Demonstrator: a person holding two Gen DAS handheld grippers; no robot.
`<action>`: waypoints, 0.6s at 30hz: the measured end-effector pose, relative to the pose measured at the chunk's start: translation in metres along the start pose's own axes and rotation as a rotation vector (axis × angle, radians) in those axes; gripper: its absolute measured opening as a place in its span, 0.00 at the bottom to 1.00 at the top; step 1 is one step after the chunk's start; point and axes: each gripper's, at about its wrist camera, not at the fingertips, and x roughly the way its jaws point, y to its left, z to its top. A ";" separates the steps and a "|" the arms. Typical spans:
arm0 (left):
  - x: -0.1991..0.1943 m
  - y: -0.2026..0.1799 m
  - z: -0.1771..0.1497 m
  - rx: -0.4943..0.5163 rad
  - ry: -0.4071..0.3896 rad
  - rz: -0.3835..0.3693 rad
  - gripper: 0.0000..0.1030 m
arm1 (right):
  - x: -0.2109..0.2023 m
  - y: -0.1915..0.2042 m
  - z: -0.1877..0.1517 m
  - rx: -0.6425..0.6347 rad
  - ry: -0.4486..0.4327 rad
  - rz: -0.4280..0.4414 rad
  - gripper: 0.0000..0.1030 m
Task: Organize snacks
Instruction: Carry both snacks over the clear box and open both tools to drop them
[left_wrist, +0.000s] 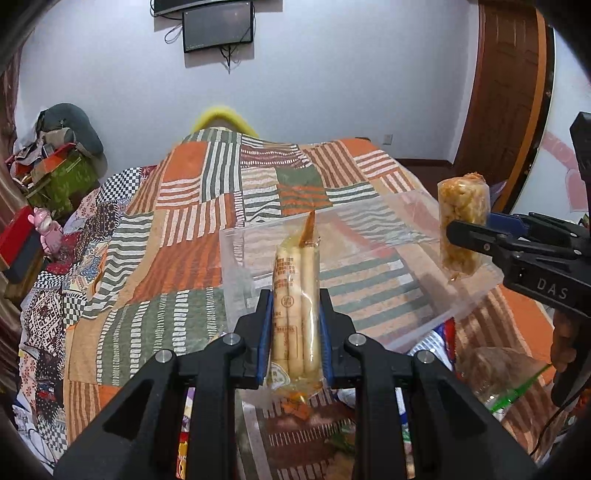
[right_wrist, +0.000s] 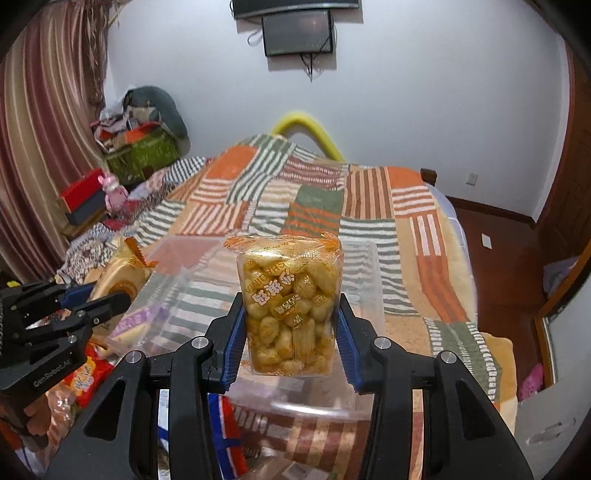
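Note:
In the left wrist view my left gripper (left_wrist: 294, 299) is shut on a clear packet of pale roll sticks (left_wrist: 295, 280), held upright. Just behind it, an empty clear plastic box (left_wrist: 236, 258) sits on the bed. At the right, over the box's right edge, my right gripper (left_wrist: 465, 236) is shut on a packet of golden puffed snack (left_wrist: 461, 206). In the right wrist view my right gripper (right_wrist: 290, 301) clamps that puffed snack packet (right_wrist: 291, 295) above the clear box (right_wrist: 373, 280). My left gripper (right_wrist: 110, 299) comes in from the left with the roll packet (right_wrist: 122, 269).
A patchwork blanket (left_wrist: 177, 229) covers the bed. Several loose snack packets (right_wrist: 85, 376) lie at the near edge, under both grippers. Boxes and a pink toy (left_wrist: 48, 229) crowd the left side. A wooden door (left_wrist: 506, 92) stands at the right.

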 end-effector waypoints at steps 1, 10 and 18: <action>0.002 0.000 0.001 0.004 0.003 0.001 0.21 | 0.001 -0.002 0.001 -0.002 0.006 0.003 0.40; 0.026 0.000 0.007 0.003 0.041 -0.015 0.21 | 0.016 -0.008 0.004 -0.024 0.073 0.025 0.40; 0.030 -0.004 0.003 0.019 0.052 -0.036 0.27 | 0.004 -0.006 0.009 -0.032 0.031 0.048 0.55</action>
